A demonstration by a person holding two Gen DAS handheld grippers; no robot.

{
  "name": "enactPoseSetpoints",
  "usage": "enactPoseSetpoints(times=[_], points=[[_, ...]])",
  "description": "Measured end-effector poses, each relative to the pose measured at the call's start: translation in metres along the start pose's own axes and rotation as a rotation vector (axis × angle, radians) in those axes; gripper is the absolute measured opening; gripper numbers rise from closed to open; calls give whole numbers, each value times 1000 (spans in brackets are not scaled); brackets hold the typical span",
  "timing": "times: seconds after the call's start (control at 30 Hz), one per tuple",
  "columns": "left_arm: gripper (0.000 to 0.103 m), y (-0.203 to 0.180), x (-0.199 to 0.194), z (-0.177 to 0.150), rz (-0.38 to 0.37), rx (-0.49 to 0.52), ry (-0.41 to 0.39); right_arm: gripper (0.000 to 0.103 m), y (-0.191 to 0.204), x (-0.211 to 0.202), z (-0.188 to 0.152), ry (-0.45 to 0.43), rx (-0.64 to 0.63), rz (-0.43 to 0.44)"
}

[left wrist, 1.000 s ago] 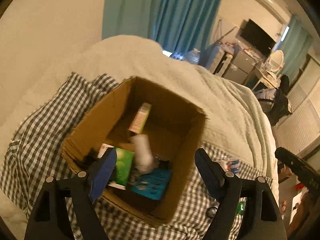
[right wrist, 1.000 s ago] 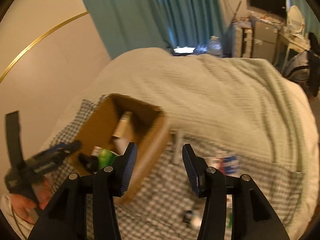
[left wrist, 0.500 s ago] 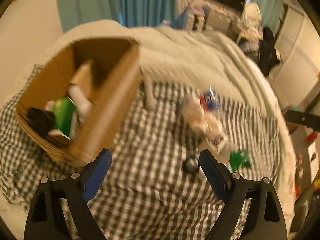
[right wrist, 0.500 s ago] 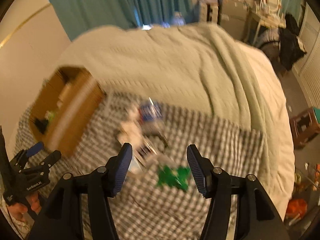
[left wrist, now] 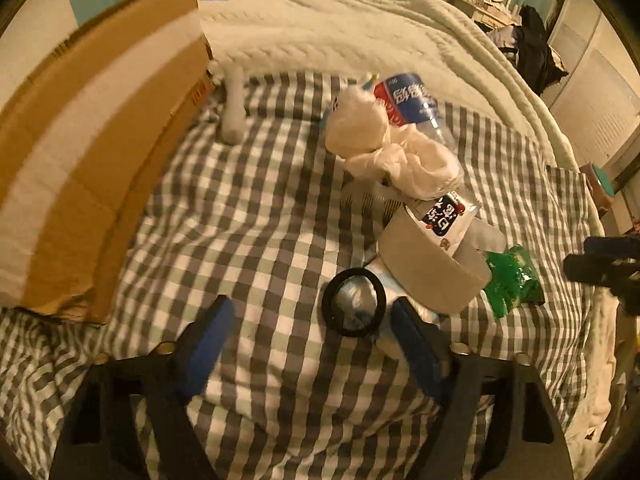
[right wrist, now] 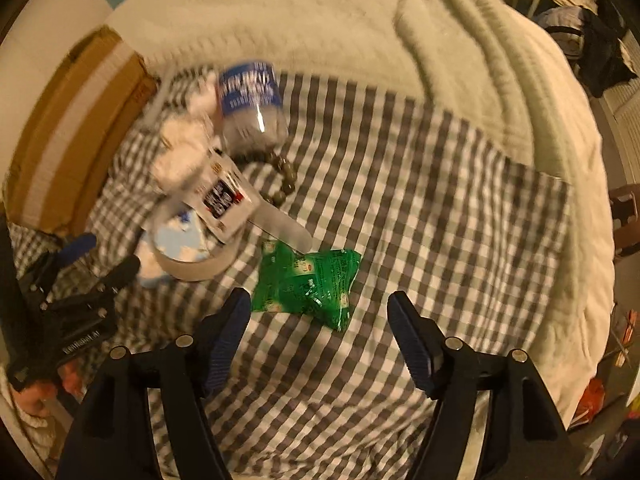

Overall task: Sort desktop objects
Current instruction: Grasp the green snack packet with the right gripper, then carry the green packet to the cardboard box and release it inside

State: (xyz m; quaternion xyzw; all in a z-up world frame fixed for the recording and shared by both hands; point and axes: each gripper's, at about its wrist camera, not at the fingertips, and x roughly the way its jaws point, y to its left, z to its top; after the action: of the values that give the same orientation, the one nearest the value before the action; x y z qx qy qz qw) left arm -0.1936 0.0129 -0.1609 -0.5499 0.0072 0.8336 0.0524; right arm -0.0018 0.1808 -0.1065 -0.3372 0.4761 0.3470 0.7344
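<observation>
A pile of loose objects lies on the checked cloth (left wrist: 256, 208): a black ring (left wrist: 354, 303), a tape roll (left wrist: 430, 270), a green packet (left wrist: 510, 282), a plastic bottle (left wrist: 408, 98) and white crumpled bags (left wrist: 384, 148). My left gripper (left wrist: 310, 346) is open and empty, low over the cloth, with the ring just ahead between its fingers. My right gripper (right wrist: 318, 334) is open and empty just short of the green packet (right wrist: 308, 286). The cardboard box (left wrist: 92, 152) stands at the left; its inside is hidden.
A white tube (left wrist: 234, 106) lies beside the box. A bead bracelet (right wrist: 286, 178) lies by the bottle (right wrist: 252, 104). A thick cream blanket (right wrist: 360, 20) covers the bed beyond the cloth. Furniture and clothes stand at the far right.
Both grippers have swung right, away from the box, and dropped toward the pile on the cloth. Both stayed open; the right one's fingers have spread wider.
</observation>
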Motion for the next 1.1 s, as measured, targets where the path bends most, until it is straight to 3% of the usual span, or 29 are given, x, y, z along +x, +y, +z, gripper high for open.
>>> enactPoseSetpoints(times=[0.03,0.07,0.13,0.2,0.3,0.47,0.5,0.53,0.57,0.87,1.1], points=[[73,2,2,1,-19,-5,-2,71,-1,8,0,6,3,7],[62,3,4,2,-45,-8,-3,71,-2,16,1,19,7,18],[34,3,5,6,-95,1,1,71,-2,28,1,25,18,71],[20,1,5,10,-140,18,11,74,0,39,2,42,13,72],[12,-1,4,12,-153,35,11,79,3,56,2,69,12,69],[8,11,1,16,-195,-16,12,76,8,75,-7,101,1,62],[8,12,-1,17,-194,-14,9,70,9,73,-7,98,-8,66],[8,14,-3,17,-192,-11,6,50,11,69,-6,87,-24,52],[8,16,-5,18,-190,-11,0,43,14,63,-5,69,-45,31],[4,30,-42,25,-199,-47,-58,40,46,12,-3,49,-180,-106],[4,42,-82,32,-186,-55,-96,39,93,-87,-2,-140,-193,-101]])
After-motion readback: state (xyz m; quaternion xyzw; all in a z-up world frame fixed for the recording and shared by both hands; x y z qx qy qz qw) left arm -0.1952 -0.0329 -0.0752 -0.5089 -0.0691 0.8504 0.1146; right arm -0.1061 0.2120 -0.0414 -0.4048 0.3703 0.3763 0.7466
